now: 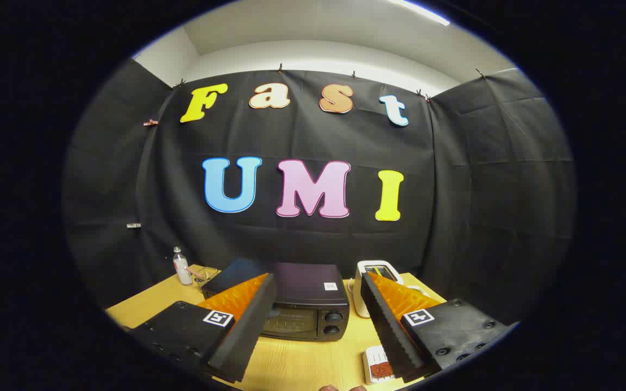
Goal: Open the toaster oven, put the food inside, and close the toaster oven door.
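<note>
Toaster oven (305,304), dark and boxy, sits on the wooden table (296,364) with its door shut and its two knobs (332,322) stacked at the right end of its front. It is the landmark for everything else. The gripper (318,293) hangs in front of the oven and a little above it, its two fingers spread wide apart and holding nothing, so that the oven's front shows in the gap between them. The oven lies straight ahead of the jaws, its long side running across their line of reach, which means the door's top edge runs crosswise to the fingers.

To the right of the oven and nearer the gripper, a small white tray of food (378,366) rests on the table, partly hidden under the right finger. Behind the oven's right end stands a white pop-up toaster (376,271). Off the oven's left rear corner stand a small clear bottle (181,267) and a wire basket (204,276).

By my reading, nothing of the task is done yet. The first move should be forward and down to the door, which I judge hinges at the bottom; the handle itself I cannot make out.
</note>
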{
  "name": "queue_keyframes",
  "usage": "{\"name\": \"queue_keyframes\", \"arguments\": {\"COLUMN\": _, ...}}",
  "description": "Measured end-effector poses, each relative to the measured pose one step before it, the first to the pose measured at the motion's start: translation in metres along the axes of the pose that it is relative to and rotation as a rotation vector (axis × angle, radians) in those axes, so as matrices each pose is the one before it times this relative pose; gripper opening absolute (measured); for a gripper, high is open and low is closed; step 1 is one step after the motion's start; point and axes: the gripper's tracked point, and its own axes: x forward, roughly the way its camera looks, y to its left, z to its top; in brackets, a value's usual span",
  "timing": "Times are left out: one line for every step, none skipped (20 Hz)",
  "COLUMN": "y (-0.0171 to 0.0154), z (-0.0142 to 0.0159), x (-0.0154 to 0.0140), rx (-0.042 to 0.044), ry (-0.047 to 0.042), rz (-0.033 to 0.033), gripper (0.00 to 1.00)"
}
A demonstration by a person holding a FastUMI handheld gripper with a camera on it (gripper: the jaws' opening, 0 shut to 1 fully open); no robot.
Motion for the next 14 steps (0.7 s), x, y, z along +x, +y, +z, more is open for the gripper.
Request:
{"name": "queue_keyframes", "arguments": {"y": 0.00021, "z": -0.00068, "x": -0.00084, "rx": -0.00497, "ry": 0.00172, "rz": -0.00153, "gripper": 0.97}}
{"name": "queue_keyframes", "arguments": {"y": 0.00120, "z": -0.00090, "x": -0.00085, "rx": -0.00406, "ry": -0.00045, "rz": -0.00043, "gripper": 0.97}}
{"name": "queue_keyframes", "arguments": {"y": 0.00127, "z": 0.00049, "x": -0.00002, "rx": -0.00008, "ry": -0.00032, "rz": 0.00078, "gripper": 0.97}}
{"name": "queue_keyframes", "arguments": {"y": 0.00215, "z": 0.00014, "x": -0.00101, "rx": 0.00282, "ry": -0.00130, "rz": 0.00206, "gripper": 0.97}}
{"name": "queue_keyframes", "arguments": {"y": 0.00109, "z": 0.00120, "x": -0.00010, "rx": 0.00364, "ry": -0.00290, "rz": 0.00279, "gripper": 0.97}}
{"name": "queue_keyframes", "arguments": {"y": 0.00155, "z": 0.00215, "x": 0.00049, "rx": 0.00061, "ry": -0.00325, "rz": 0.00077, "gripper": 0.97}}
{"name": "queue_keyframes", "arguments": {"y": 0.00061, "z": 0.00048, "x": -0.00015, "rx": -0.00105, "ry": -0.00305, "rz": -0.00037, "gripper": 0.97}}
{"name": "queue_keyframes", "arguments": {"y": 0.00011, "z": 0.00074, "x": -0.00002, "rx": -0.00031, "ry": -0.00087, "rz": -0.00127, "gripper": 0.97}}
{"name": "queue_keyframes", "arguments": {"y": 0.00025, "z": 0.00054, "x": -0.00004, "rx": 0.00224, "ry": 0.00085, "rz": -0.00140, "gripper": 0.97}}
{"name": "queue_keyframes", "arguments": {"y": 0.00016, "z": -0.00138, "x": -0.00025, "rx": 0.00382, "ry": 0.00184, "rz": -0.00071, "gripper": 0.97}}
{"name": "queue_keyframes", "arguments": {"y": 0.00036, "z": -0.00156, "x": -0.00113, "rx": 0.00273, "ry": 0.00290, "rz": -0.00117, "gripper": 0.97}}
{"name": "queue_keyframes", "arguments": {"y": -0.00013, "z": -0.00089, "x": -0.00114, "rx": 0.00072, "ry": 0.00297, "rz": -0.00142, "gripper": 0.97}}
{"name": "queue_keyframes", "arguments": {"y": 0.00029, "z": -0.00010, "x": 0.00075, "rx": -0.00061, "ry": 0.00361, "rz": -0.00212, "gripper": 0.97}}
{"name": "queue_keyframes", "arguments": {"y": -0.00064, "z": -0.00210, "x": -0.00140, "rx": -0.00057, "ry": 0.00422, "rz": -0.00067, "gripper": 0.97}}
